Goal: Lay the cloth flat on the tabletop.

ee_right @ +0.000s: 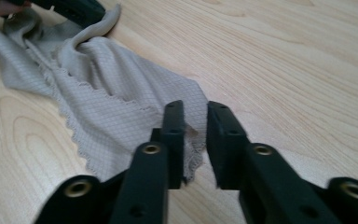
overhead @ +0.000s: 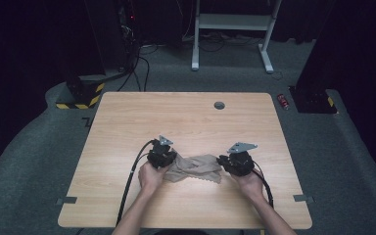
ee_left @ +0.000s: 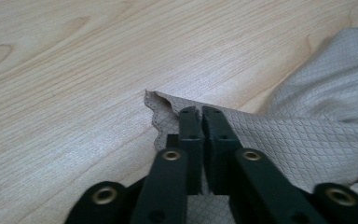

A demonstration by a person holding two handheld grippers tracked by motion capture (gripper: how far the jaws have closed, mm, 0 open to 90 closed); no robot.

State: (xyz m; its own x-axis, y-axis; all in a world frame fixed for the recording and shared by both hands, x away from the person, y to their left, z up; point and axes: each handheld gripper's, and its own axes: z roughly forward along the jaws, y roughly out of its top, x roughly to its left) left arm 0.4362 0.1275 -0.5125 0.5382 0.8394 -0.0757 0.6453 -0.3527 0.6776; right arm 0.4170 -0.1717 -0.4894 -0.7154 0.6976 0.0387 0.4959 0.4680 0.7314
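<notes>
Dark room, grey carpet; wood table (overhead: 127, 117): left tongs (ee_left: 201, 112) clamp cloth (overhead: 196, 167); right tongs (ee_right: 196, 122) part-open astride its edge.

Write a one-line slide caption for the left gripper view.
Left gripper, jaws shut on the scalloped edge of a grey quilted cloth lying on a light wooden table.

High view looks down from overhead; both claw views sit close (sharing the cloth (ee_left: 307, 135)).
</notes>
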